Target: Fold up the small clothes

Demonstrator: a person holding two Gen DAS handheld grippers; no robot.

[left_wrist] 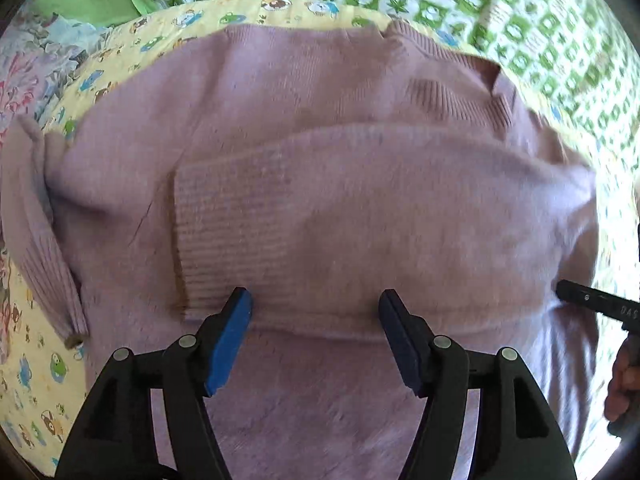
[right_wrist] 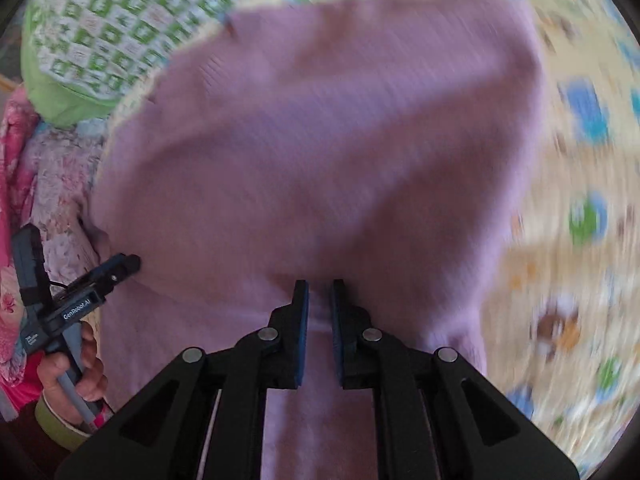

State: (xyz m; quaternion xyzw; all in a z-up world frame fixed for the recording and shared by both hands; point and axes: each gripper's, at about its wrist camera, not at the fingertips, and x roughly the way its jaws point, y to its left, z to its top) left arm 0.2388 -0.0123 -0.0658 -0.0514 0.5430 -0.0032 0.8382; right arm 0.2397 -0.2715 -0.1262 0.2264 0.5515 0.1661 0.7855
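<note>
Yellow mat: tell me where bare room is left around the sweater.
Free: the yellow mat right of the sweater, and a strip left of its ribbed hem. Crowded: the far edge, where the green quilt meets it.

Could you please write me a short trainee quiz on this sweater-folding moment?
1. True or false: the left gripper stands open above the mauve knitted sweater.
2. What does the right gripper pinch? A) mauve knit B) green checked quilt C) nothing
3. Fill in: the ribbed cuff lies folded across the sweater's ____.

Key: 1 true; 2 A; 3 body. The yellow cartoon-print sheet lies underneath.
</note>
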